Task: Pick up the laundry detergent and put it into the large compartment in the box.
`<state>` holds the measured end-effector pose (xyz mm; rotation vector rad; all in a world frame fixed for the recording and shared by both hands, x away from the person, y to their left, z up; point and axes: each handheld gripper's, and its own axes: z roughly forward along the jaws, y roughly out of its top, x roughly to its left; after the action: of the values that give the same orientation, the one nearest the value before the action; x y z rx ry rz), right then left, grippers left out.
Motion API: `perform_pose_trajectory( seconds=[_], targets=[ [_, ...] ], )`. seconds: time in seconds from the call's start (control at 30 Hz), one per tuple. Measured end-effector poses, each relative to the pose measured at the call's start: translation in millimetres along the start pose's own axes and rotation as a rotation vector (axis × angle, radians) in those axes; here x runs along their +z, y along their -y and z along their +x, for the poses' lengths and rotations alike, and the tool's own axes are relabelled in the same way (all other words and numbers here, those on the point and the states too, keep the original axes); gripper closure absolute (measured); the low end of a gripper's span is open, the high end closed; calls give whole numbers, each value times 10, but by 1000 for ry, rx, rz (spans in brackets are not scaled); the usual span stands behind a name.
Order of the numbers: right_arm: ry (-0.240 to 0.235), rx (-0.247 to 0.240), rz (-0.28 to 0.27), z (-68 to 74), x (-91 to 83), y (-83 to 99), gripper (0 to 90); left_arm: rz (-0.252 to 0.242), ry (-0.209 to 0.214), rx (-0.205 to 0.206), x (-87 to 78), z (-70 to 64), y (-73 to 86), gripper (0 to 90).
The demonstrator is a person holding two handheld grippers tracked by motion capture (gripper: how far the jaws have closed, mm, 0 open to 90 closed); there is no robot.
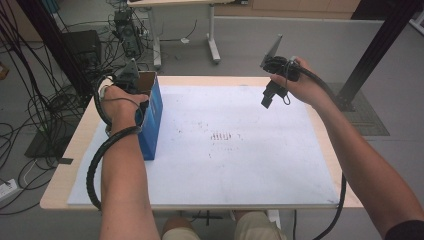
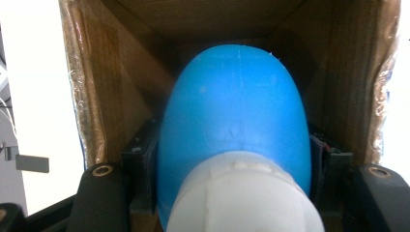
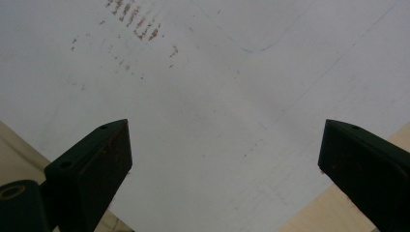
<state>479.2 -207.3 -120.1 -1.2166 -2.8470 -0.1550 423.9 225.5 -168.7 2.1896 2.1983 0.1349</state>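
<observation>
Left gripper (image 2: 232,193): clenched on a blue rounded plastic object with white cap (image 2: 234,130), held inside the brown-lined blue cardboard box (image 1: 151,117); lower it straight, clear of the walls
Right gripper (image 3: 225,159): jaws apart, idle above the mat
Surface: white smudged mat (image 1: 235,150) on a pale wooden table (image 1: 60,175)
Room: grey floor, trailing cables

Left hand-held gripper (image 1: 131,76) clamped; right hand-held gripper (image 3: 225,159) gaping.

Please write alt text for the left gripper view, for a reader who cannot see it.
A blue bottle with a white cap is held between the left tongs, pointing into an open brown box. The black jaws press on its two sides.
</observation>
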Motion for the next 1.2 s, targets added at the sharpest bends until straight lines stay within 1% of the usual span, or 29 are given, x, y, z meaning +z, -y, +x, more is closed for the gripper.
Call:
perform_pose_trajectory(
  seconds=[0.27,0.63,0.7,0.83,0.93,0.97,1.07,1.2],
  targets=[
    [-2,2,-4,-18,-12,13,50,4,-5,4,-16,-17,-17,363],
    [-2,-1,1,-10,6,-10,49,1,-3,0,-21,-7,-7,362],
    [-4,0,0,-12,3,-6,50,-3,-5,-4,-34,-7,0,350],
    [-1,3,-5,-12,-12,11,49,2,-5,-6,-99,2,-4,325],
    [1,4,-12,-11,-23,24,49,-8,-10,-8,-167,-7,13,311],
    [2,3,-12,-10,-25,24,50,-9,-14,-5,-190,-13,14,299],
    [0,7,-14,-16,-23,24,49,-9,-5,2,-261,-10,21,277],
    [-1,8,-13,-27,-14,20,49,-3,-9,16,-358,-30,22,253]
  ],
)
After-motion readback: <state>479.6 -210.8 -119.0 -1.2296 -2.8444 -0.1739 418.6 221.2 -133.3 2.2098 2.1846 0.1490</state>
